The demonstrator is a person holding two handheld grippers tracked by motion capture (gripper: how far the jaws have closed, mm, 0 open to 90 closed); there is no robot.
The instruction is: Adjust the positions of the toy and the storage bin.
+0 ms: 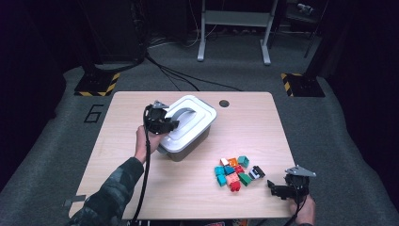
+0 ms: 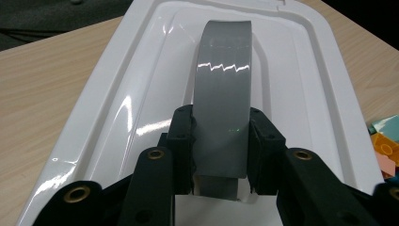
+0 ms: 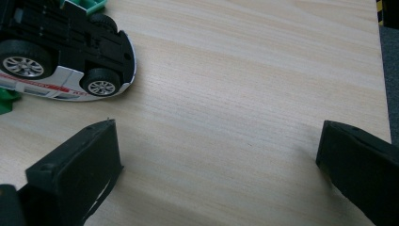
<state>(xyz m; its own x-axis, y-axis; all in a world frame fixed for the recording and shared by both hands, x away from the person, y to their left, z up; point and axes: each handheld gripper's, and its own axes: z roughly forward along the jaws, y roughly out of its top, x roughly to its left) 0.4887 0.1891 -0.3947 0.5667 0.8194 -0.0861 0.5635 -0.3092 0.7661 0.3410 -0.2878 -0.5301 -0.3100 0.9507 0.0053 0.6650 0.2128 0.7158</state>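
Note:
A grey box with a white lid point(image 1: 188, 123) stands on the wooden table point(image 1: 244, 127) left of centre. My left gripper point(image 1: 165, 123) is shut on the lid's grey handle point(image 2: 221, 108), its black pads point(image 2: 182, 141) pressing both sides of the strap. The white lid point(image 2: 301, 80) spreads out under the handle. My right gripper point(image 1: 275, 188) rests near the table's front right corner, its jaws wide apart over bare wood point(image 3: 221, 141) with nothing between them. A toy car point(image 3: 61, 61) lies on its side just beyond its left jaw.
A cluster of several coloured bricks point(image 1: 233, 172) and the toy car point(image 1: 256, 173) lies right of the box, near the front. A round hole point(image 1: 224, 103) sits at the table's far edge. Grey carpet, cables and a metal frame point(image 1: 234, 28) lie beyond the table.

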